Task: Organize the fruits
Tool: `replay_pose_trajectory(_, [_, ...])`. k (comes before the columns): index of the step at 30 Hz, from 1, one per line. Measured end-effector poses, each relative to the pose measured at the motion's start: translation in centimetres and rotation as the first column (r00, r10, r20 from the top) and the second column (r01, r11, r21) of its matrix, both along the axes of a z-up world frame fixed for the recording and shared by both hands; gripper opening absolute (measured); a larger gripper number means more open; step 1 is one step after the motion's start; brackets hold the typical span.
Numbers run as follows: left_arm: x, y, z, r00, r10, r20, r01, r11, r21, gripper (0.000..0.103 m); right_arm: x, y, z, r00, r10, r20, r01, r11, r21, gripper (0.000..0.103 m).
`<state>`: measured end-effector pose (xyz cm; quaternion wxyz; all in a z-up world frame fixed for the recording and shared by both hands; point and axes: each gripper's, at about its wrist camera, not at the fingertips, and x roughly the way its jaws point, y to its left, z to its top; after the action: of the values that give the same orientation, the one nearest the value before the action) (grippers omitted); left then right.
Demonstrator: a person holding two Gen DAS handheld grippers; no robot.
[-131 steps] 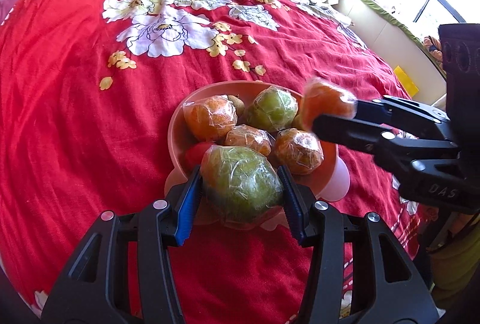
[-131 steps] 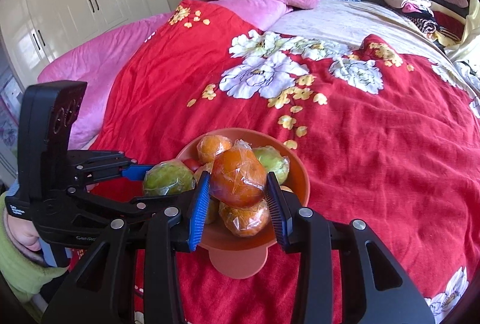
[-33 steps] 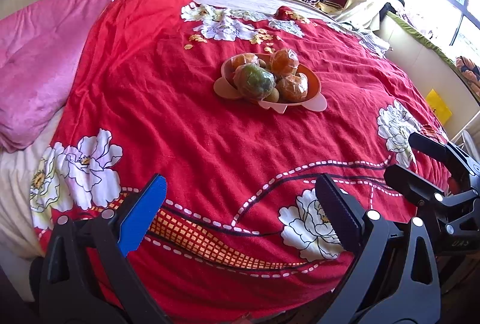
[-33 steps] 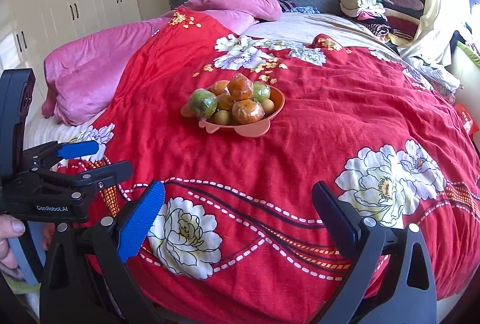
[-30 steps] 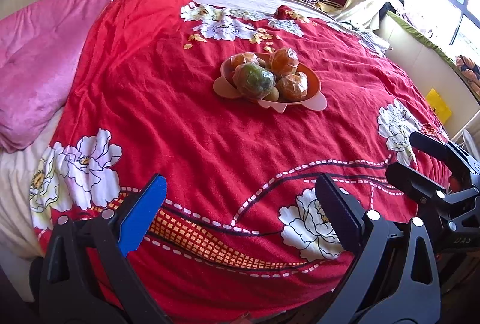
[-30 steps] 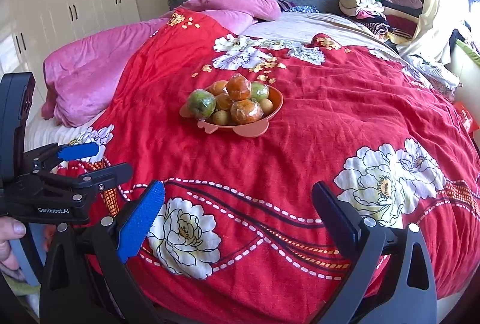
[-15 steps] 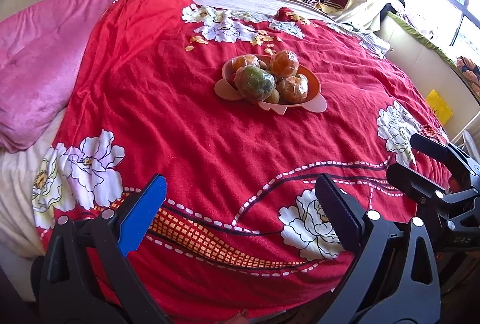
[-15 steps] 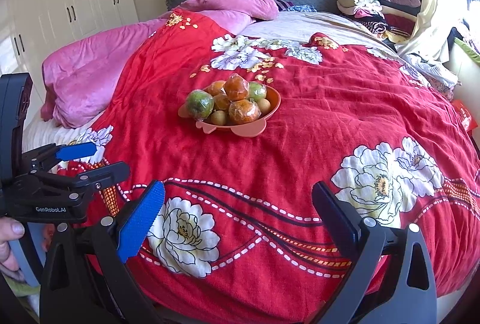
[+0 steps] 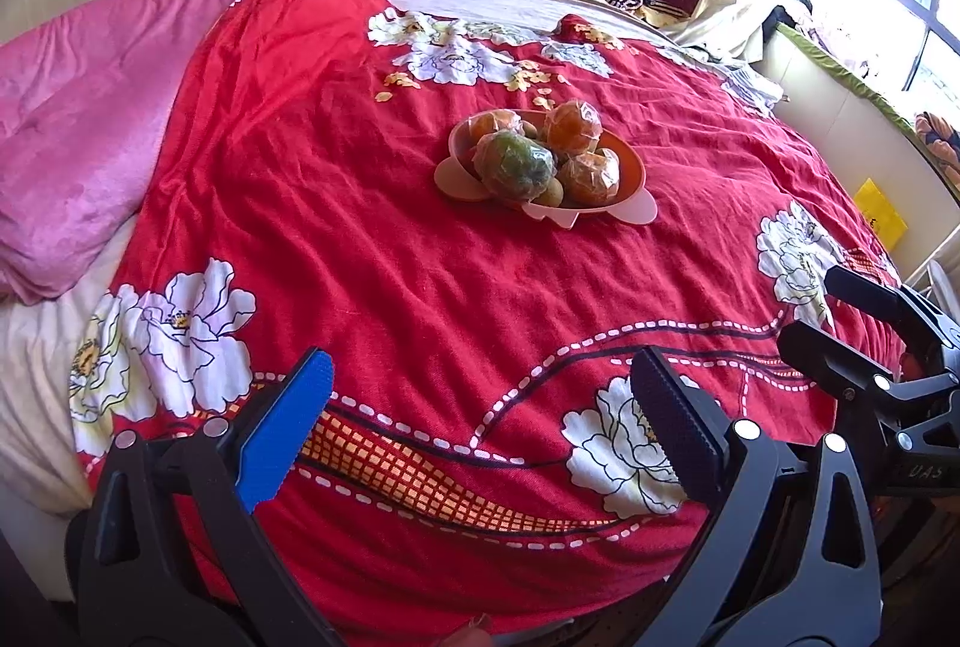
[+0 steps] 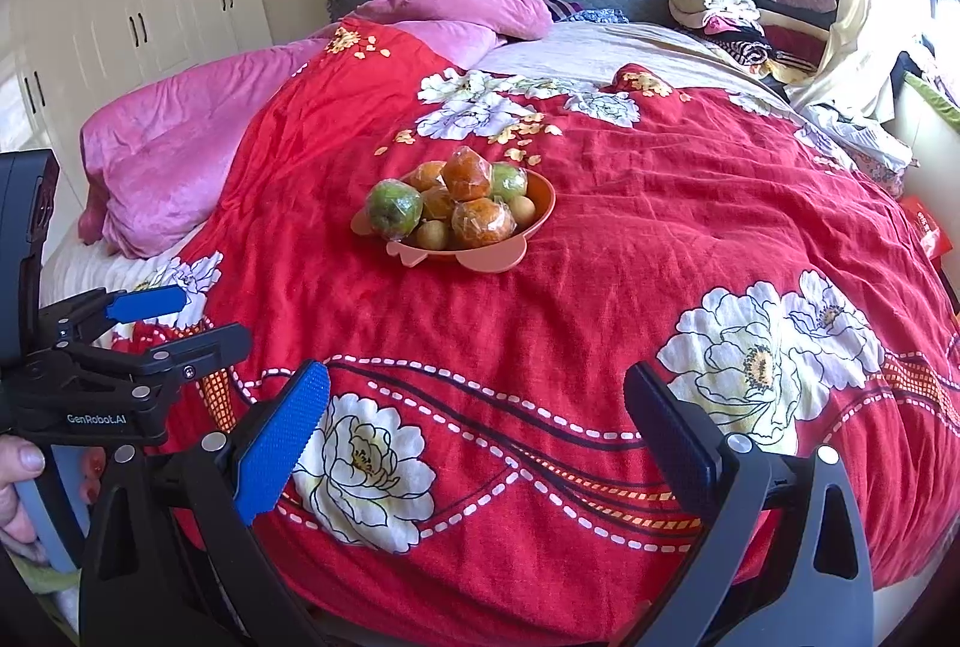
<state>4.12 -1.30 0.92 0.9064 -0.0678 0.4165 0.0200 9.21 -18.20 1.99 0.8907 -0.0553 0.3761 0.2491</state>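
Right wrist view: both grippers, left gripper [image 10: 174, 320] and right gripper [image 10: 477, 428], fingers apart and empty; heaped wrapped fruits [image 10: 459, 206] could roll off the bowl [image 10: 540, 203] on the soft bed [image 10: 600, 287].

"genrobot.ai" printed on left tongs [image 10: 174, 323] body; "uas" on right tongs [image 9: 840, 317].

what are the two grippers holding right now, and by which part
Nothing. The left gripper and right gripper both stand open and empty at the near edge of the bed, well short of the fruit bowl, where the wrapped fruits sit.
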Motion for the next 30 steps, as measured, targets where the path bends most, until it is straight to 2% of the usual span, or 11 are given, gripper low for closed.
replay_pose_trajectory(30, [-0.33, 0.15, 0.25, 1.000, -0.008, 0.004, 0.008, 1.000, 0.008, 0.093, 0.03, -0.04, -0.03, 1.000, -0.006, 0.003, 0.006, 1.000, -0.009, 0.098])
